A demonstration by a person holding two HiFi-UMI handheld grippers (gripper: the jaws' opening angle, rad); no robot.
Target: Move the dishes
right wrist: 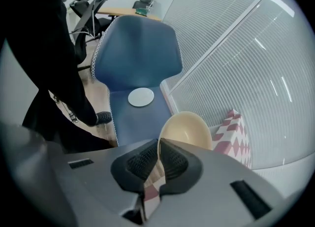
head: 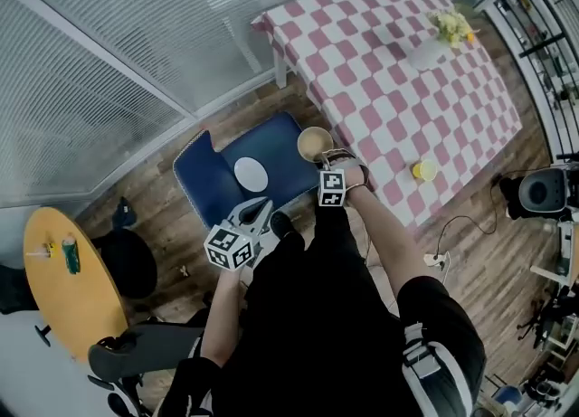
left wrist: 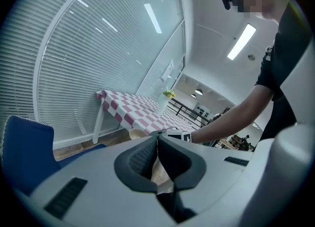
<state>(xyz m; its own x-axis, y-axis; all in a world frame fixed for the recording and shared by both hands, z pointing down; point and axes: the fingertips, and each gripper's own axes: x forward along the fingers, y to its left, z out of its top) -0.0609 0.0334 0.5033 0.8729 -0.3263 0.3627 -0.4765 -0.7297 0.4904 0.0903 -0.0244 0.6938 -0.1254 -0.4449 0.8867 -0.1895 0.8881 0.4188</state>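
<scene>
Head view, lower centre: person's dark-clad torso fills the bottom of the frame, both forearms reaching up-frame.

Left gripper (head: 256,214), left of centre, hangs over the near edge of a blue chair (head: 213,184). In its own view the jaws meet at the tips, nothing between them. Closed, empty.

Right gripper (head: 326,164), just right of centre, marker cube facing the camera. In its own view (right wrist: 158,143) the jaws stand nearly together, pinched on the near rim of a cream bowl (right wrist: 189,128). The bowl tilts up and away from the pads to the right. In the head view the bowl (head: 313,142) sits directly above the gripper tips, over the gap between the chair's right edge and the table. It shows small in the left gripper view too (left wrist: 137,133), beside the right gripper's cube.

A white plate (head: 251,174) lies flat on the chair seat, left of the bowl and apart from both grippers. In the right gripper view it is above and left of the jaws (right wrist: 141,97).

Beyond, upper right: a table (head: 398,90) with a pink-and-white checked cloth. On it, a pale vase (head: 425,53) with yellow flowers near the far end and a small yellow thing (head: 423,171) near the front edge; its kind is unclear.

Lower left: a round yellow table (head: 54,298) with a green bottle (head: 70,254).
</scene>
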